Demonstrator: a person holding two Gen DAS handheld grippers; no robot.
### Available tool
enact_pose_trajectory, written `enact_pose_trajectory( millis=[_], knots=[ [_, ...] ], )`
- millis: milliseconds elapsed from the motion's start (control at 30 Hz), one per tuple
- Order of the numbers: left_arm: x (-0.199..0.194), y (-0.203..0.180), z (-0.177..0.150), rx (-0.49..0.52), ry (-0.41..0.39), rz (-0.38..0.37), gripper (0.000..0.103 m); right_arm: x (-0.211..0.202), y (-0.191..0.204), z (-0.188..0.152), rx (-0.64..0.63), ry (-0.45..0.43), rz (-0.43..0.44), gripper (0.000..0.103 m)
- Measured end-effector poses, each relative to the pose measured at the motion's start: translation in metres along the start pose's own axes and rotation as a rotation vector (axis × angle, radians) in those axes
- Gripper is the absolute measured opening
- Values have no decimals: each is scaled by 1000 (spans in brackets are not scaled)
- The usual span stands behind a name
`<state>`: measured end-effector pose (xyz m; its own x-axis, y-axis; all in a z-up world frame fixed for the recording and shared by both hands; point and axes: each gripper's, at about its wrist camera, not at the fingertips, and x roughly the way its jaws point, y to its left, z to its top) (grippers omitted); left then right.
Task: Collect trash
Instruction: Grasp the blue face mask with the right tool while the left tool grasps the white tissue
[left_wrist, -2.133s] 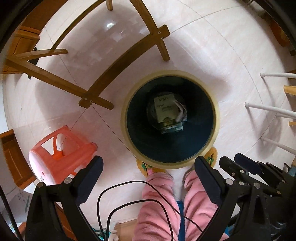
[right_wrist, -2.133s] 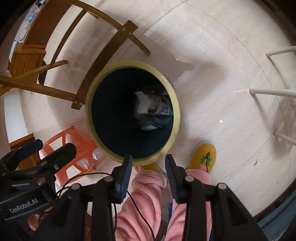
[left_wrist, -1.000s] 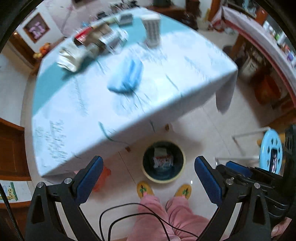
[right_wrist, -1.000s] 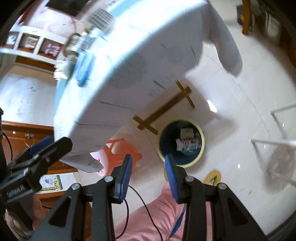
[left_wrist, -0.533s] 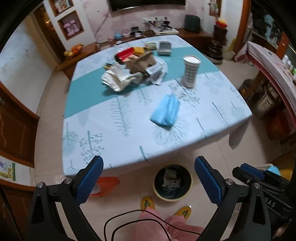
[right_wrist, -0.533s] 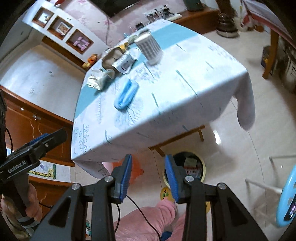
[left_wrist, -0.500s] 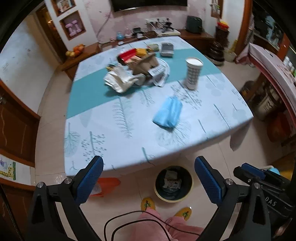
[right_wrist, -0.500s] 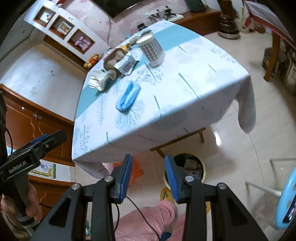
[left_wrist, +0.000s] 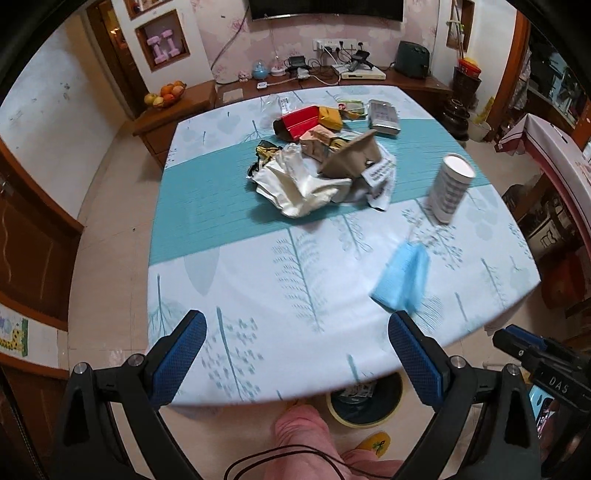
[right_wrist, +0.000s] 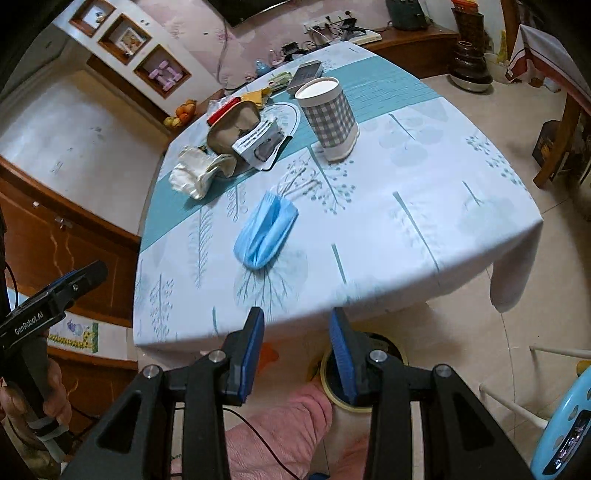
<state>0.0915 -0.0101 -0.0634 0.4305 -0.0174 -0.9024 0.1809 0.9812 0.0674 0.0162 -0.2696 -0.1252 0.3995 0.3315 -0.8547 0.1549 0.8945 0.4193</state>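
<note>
A blue face mask (left_wrist: 402, 275) (right_wrist: 266, 230) lies near the front edge of the clothed table (left_wrist: 258, 291) (right_wrist: 424, 206). Farther back sits a pile of crumpled wrappers and paper (left_wrist: 314, 173) (right_wrist: 229, 147), with a checked paper cup (left_wrist: 451, 188) (right_wrist: 330, 118) beside it. The round bin (left_wrist: 364, 404) (right_wrist: 384, 373) stands on the floor, half under the table edge, with trash inside. My left gripper (left_wrist: 297, 354) hangs wide open over the table's front edge, nothing between its fingers. My right gripper (right_wrist: 297, 332) is partly open and empty, above the bin and the table edge.
A person's pink-trousered legs (left_wrist: 306, 439) (right_wrist: 280, 435) and yellow slippers (left_wrist: 375, 441) stand by the bin. A light blue stool (right_wrist: 569, 417) is at the right. A wooden sideboard (left_wrist: 177, 107) with fruit and electronics lines the back wall. An orange stool (right_wrist: 269, 354) peeks from under the table.
Both grippers have risen from over the bin and tilted up, so the tabletop with mask, cup and trash pile now fills both views. The jaws have kept their widths.
</note>
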Motion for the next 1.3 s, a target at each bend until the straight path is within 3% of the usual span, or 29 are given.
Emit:
enact_pose_trajectory(
  millis=[167,500,600,667,767,867,1100,1300],
  knots=[
    [39,28,36,28,44,-56,98,36,16,31,84,15,-18,45],
    [105,45,92,178,101,-164,98,120,42,65,231,79,-125,45],
    [118,49,103,195,116,-193,98,132,53,68,216,87,-182,45],
    [128,51,112,194,129,-210,98,138,64,73,179,82,-221,40],
    [139,54,121,180,145,-233,98,146,75,81,146,80,-261,19],
    [151,56,131,152,163,-258,98,153,81,93,137,62,-276,11],
    [170,59,152,77,189,-312,98,156,70,122,187,27,-292,8],
    [194,60,163,23,225,-288,98,156,63,136,221,9,-305,7]
  ],
)
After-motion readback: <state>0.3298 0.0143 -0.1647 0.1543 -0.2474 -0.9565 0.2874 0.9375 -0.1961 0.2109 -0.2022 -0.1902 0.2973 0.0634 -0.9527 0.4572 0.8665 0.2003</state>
